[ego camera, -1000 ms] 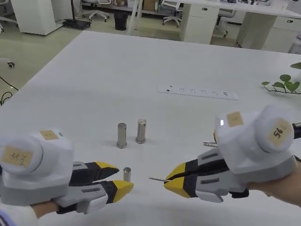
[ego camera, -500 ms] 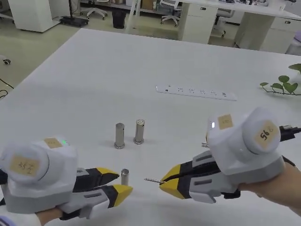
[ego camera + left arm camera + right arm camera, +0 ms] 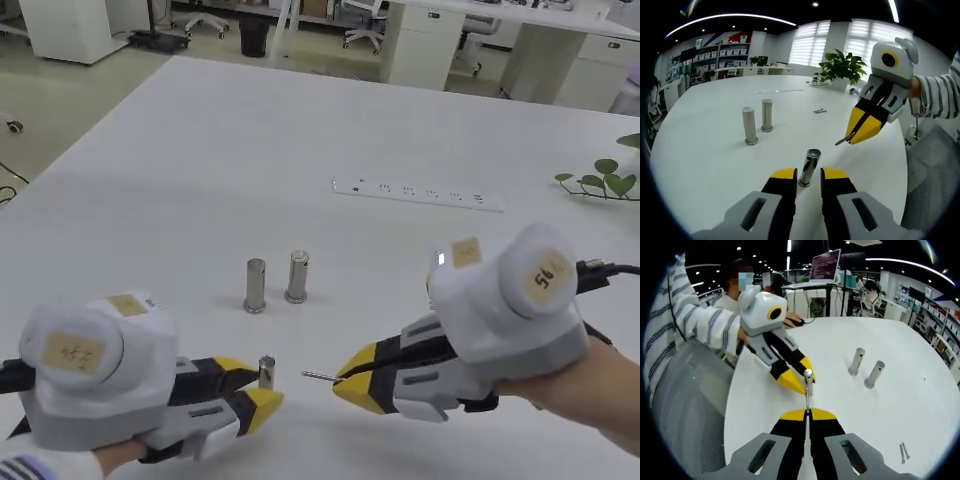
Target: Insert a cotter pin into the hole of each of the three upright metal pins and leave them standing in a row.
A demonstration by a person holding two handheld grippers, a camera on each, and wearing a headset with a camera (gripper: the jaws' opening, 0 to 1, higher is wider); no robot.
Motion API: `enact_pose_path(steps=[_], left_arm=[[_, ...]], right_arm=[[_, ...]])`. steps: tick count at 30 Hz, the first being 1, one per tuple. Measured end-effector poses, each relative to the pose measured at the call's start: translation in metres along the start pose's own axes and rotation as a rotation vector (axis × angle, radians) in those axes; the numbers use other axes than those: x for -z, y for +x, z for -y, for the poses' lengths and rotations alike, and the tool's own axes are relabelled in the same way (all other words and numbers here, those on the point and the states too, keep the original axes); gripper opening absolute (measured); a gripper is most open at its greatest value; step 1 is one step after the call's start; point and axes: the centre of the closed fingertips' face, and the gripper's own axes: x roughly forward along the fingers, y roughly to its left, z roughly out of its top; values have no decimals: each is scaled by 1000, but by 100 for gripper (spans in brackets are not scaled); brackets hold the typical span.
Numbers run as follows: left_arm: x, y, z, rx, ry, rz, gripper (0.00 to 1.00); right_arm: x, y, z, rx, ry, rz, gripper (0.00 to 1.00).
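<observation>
Three upright metal pins stand on the white table (image 3: 200, 150). Two stand side by side further back (image 3: 255, 285) (image 3: 297, 277). The nearest pin (image 3: 266, 372) (image 3: 810, 166) stands between the tips of my left gripper (image 3: 258, 385) (image 3: 809, 175), which is open, with small gaps on both sides. My right gripper (image 3: 345, 380) (image 3: 808, 414) is shut on a thin cotter pin (image 3: 318, 376) (image 3: 807, 402). The cotter pin points left at the nearest pin (image 3: 808, 377), a short way from it.
A white power strip (image 3: 415, 192) lies across the table further back. A green plant (image 3: 605, 178) sits at the right edge. Two spare cotter pins (image 3: 818, 110) (image 3: 903, 452) lie on the table to the right of the upright pins.
My left gripper has moved in so its tips flank the nearest pin. The right gripper has carried the cotter pin leftward, closer to that pin.
</observation>
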Motion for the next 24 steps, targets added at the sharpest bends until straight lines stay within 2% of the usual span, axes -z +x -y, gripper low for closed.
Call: enact_pose_path(steps=[11, 20, 24], left_arm=[[1, 3, 0, -8, 12, 6, 9], [1, 3, 0, -10, -4, 17, 9], [1, 4, 0, -11, 7, 19, 9]], right_arm=[[-5, 6, 2, -10, -15, -5, 2], [-6, 12, 2, -15, -27, -10, 2], [-8, 15, 2, -19, -28, -8, 2]])
